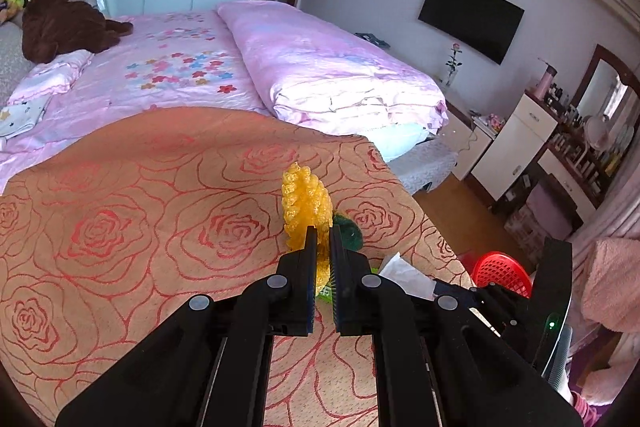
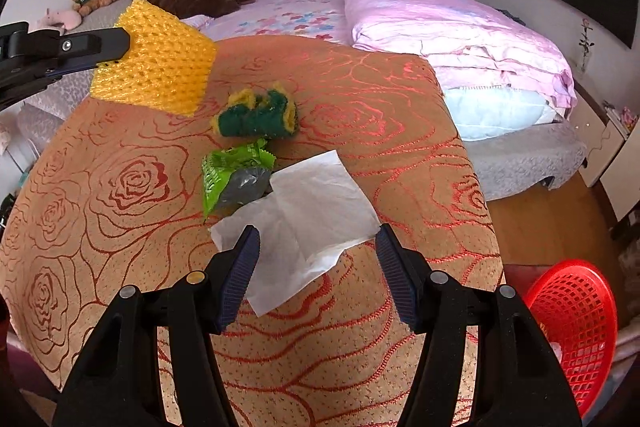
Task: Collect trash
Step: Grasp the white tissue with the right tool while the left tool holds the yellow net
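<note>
My left gripper (image 1: pixel 323 239) is shut on a yellow foam net (image 1: pixel 306 205) and holds it above the rose-patterned cloth; the net also shows in the right wrist view (image 2: pixel 160 67) at upper left, held by the left gripper (image 2: pixel 128 43). My right gripper (image 2: pixel 318 239) is open, its fingers either side of a white tissue (image 2: pixel 308 215) lying on the cloth. Beyond the tissue lie a green wrapper (image 2: pixel 228 175) and a green and yellow scrubber (image 2: pixel 256 115). The red trash basket (image 2: pixel 576 331) stands low at the right, also in the left wrist view (image 1: pixel 502 273).
The orange rose-patterned cloth (image 2: pixel 120 227) covers the surface under the trash. Behind it is a bed with a pink quilt (image 1: pixel 320 67) and a brown plush bear (image 1: pixel 68 19). A white cabinet (image 1: pixel 516 143) and wooden floor (image 2: pixel 552 223) lie to the right.
</note>
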Available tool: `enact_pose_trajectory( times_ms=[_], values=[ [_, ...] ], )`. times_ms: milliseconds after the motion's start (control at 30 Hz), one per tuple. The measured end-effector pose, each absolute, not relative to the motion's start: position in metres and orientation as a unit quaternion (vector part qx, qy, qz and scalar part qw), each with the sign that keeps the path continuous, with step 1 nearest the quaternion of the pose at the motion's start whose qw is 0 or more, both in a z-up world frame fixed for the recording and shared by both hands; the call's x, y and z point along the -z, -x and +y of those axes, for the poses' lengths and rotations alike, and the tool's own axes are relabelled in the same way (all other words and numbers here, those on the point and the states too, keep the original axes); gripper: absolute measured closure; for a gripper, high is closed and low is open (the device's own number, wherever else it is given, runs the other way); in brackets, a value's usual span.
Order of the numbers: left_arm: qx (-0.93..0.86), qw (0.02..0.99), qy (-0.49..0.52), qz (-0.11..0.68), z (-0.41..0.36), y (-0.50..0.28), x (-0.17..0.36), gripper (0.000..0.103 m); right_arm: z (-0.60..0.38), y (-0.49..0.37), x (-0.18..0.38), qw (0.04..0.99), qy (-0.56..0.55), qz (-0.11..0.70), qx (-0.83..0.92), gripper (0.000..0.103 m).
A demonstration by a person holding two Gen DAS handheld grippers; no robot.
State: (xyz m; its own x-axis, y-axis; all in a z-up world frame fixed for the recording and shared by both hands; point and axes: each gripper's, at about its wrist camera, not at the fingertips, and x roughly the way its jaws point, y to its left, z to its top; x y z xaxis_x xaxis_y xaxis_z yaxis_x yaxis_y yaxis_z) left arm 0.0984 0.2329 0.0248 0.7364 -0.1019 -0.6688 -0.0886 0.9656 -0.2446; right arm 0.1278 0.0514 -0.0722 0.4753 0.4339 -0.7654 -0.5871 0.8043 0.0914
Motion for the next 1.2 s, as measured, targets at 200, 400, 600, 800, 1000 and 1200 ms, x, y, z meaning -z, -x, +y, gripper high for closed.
enact_pose_trajectory(
  times_ms=[200, 400, 600, 800, 1000, 1200],
  values=[
    [0.004, 0.922, 0.132, 0.363, 0.233, -0.097, -0.024, 0.097, 0.056, -0.128, 0.072, 0.852, 0.101, 0.416, -0.3, 0.051],
    [0.0, 0.921, 0.133, 0.365, 0.233, -0.094, -0.022, 0.097, 0.056, -0.126, 0.075, 0.852, 0.103, 0.419, -0.295, 0.06],
    [0.0, 0.921, 0.134, 0.365, 0.235, -0.092, -0.021, 0.097, 0.056, -0.126, 0.077, 0.854, 0.107, 0.415, -0.295, 0.066],
    [-0.004, 0.922, 0.131, 0.364, 0.234, -0.091, -0.021, 0.097, 0.057, -0.124, 0.077, 0.855, 0.111, 0.411, -0.295, 0.071],
    [-0.004, 0.923, 0.132, 0.362, 0.234, -0.085, -0.021, 0.097, 0.056, -0.121, 0.076, 0.858, 0.103, 0.41, -0.292, 0.077],
    [-0.004, 0.922, 0.136, 0.362, 0.236, -0.078, -0.022, 0.097, 0.046, -0.117, 0.067, 0.863, 0.082, 0.404, -0.291, 0.08]
  ],
)
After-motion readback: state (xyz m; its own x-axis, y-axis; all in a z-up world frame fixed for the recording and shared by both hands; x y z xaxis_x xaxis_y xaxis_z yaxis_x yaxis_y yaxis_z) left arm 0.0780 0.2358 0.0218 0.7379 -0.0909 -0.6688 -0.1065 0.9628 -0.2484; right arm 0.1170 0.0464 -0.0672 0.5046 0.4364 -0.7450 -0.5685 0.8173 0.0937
